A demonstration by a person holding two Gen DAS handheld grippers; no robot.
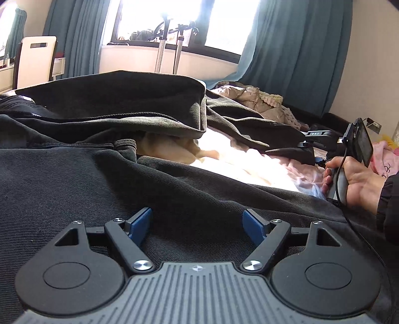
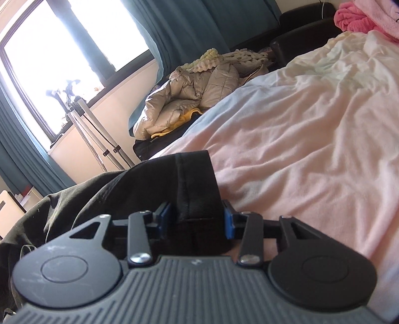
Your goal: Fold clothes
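We are mid-fold on the dark garment, which lies spread over the pink sheet of the bed. Our right gripper has its jaws drawn in on a hemmed edge, the cloth bunched between the pads. Our left gripper hovers low over the cloth, jaws wide, holding nothing. Next, we judge, the left must pinch a matching edge so both lift together.

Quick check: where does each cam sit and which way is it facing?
Left wrist: on the left gripper, low over dark clothes, facing the window; the person's right hand shows.
Right wrist: on the right gripper, tilted, facing the pink sheet; dark cloth between its fingers.
Shared: window, blue curtains, beige jacket.
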